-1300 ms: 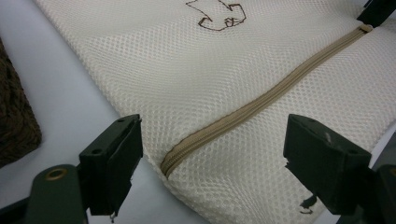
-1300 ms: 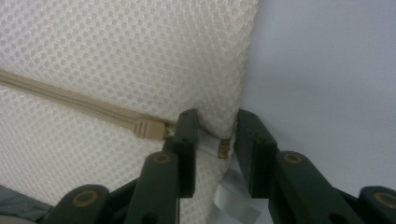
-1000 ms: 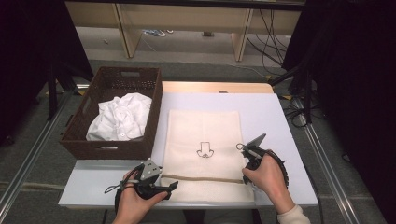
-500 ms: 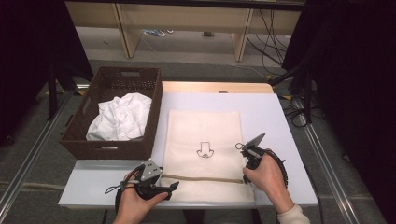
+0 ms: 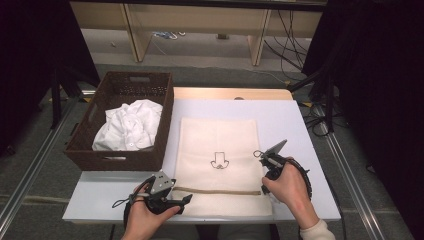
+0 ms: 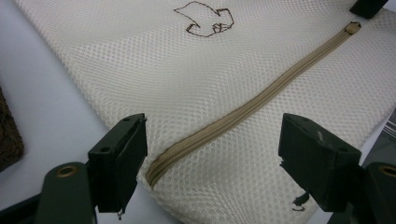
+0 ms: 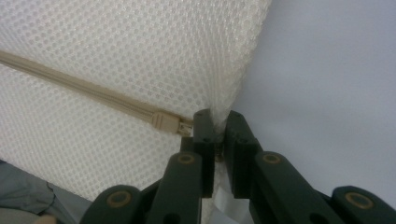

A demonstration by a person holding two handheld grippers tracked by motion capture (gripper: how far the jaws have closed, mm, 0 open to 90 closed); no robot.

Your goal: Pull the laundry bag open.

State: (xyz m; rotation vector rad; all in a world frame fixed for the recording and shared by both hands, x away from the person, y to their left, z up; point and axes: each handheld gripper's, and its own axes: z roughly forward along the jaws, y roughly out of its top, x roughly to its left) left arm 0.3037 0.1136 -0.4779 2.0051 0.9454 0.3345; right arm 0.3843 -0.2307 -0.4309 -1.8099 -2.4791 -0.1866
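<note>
A cream mesh bag [image 5: 220,140] with a small dark emblem [image 5: 219,160] lies flat on the white table [image 5: 290,120]. A tan zipper [image 5: 217,191] runs across the bag near its front edge. My left gripper [image 6: 212,126] is open at the zipper's left end [image 6: 161,165], its jaws wide apart on either side of it and not touching. My right gripper [image 7: 217,119] is shut on a fold of mesh at the bag's right edge, just beside the zipper pull [image 7: 163,122]. Its jaws have just been closing, with the mesh between them.
A dark wicker basket [image 5: 120,160] holding crumpled white cloth [image 5: 130,125] stands at the table's left, close to the bag. A wooden strip [image 5: 230,93] borders the table's far edge. Cables lie on the floor beyond it.
</note>
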